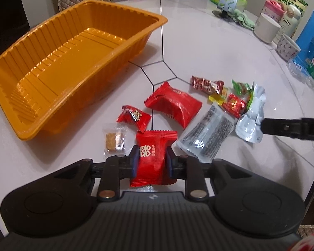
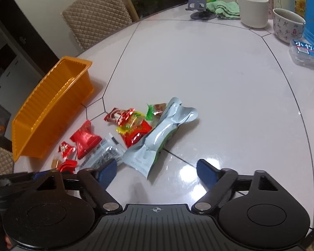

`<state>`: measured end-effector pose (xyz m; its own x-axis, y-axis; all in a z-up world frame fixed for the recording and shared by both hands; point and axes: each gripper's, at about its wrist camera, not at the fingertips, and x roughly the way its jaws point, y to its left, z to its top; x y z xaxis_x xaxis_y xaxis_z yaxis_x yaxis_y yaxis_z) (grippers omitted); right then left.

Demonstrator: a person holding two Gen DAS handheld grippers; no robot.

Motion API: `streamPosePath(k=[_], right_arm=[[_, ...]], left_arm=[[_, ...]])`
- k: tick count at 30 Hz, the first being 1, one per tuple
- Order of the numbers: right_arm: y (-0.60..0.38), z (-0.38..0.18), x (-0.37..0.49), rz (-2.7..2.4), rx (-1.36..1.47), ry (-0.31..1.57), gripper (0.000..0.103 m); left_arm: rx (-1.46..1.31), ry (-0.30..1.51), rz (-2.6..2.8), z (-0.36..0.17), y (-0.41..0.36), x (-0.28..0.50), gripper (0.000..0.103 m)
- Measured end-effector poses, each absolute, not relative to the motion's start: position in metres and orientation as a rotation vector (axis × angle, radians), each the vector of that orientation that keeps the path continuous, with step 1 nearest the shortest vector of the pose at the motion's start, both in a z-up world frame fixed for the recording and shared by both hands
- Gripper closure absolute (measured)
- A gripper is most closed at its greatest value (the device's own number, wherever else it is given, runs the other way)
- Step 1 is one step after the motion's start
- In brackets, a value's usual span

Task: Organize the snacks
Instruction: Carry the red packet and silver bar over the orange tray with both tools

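Left wrist view: nearest to us, the left tool (image 1: 152,160) was clamped on a flat red packet (image 1: 153,156), its blue pads pressing the packet's two long edges, so the packet's long axis ran straight ahead along the fingers. Just beyond lay a small clear-wrapped brown sweet (image 1: 114,142), a little red candy (image 1: 134,116) and a bigger red pillow pack (image 1: 174,106). To the right sat a clear packet with black print (image 1: 207,139) and a crumpled grey pouch (image 1: 251,123), with a small heap of mixed candies (image 1: 224,96) behind them. The orange tray (image 1: 106,67) stood up and to the left of the held packet, empty as far as we could see, its long side running away from us. We judged the coming move to be a carry ahead and leftward over the tray's near wall, and the left hand was plainly the nearer one to it.

In the right wrist view, the right tool (image 2: 157,173) had its jaws apart with nothing between them; the grey pouch lay just ahead, pointing away and to the right. This view showed the tray only side-on, far left, hiding its floor. It did show cups, a green cloth and a phone stand at the table's (image 2: 198,67) far edge more squarely.
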<state>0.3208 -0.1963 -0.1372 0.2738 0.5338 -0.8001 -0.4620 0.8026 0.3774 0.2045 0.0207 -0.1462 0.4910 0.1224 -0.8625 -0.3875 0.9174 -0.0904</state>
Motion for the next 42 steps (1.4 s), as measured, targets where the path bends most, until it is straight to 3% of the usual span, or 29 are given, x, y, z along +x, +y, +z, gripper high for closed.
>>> streamPosePath(k=[3, 19, 20, 27, 42], right_arm=[[-0.193, -0.141, 0.329, 0.656, 0.081, 1.105, 0.037], [-0.172, -0.154, 0.353, 0.567, 0.116, 1.107, 0.055], [-0.171, -0.155, 0.353, 0.580, 0.105, 1.104, 0.061], [-0.180, -0.155, 0.352, 0.629, 0.075, 1.117, 0.072], [-0.207, -0.124, 0.336, 0.735, 0.086, 1.100, 0.076]], left_arm=[[-0.297, 0.999, 0.321, -0.139, 0.023, 0.204, 0.080], [-0.306, 0.974, 0.354, -0.125, 0.023, 0.201, 0.080], [-0.307, 0.974, 0.355, -0.125, 0.022, 0.201, 0.080], [-0.309, 0.968, 0.359, -0.122, 0.020, 0.199, 0.080], [-0.309, 0.930, 0.368, -0.103, 0.013, 0.193, 0.080]])
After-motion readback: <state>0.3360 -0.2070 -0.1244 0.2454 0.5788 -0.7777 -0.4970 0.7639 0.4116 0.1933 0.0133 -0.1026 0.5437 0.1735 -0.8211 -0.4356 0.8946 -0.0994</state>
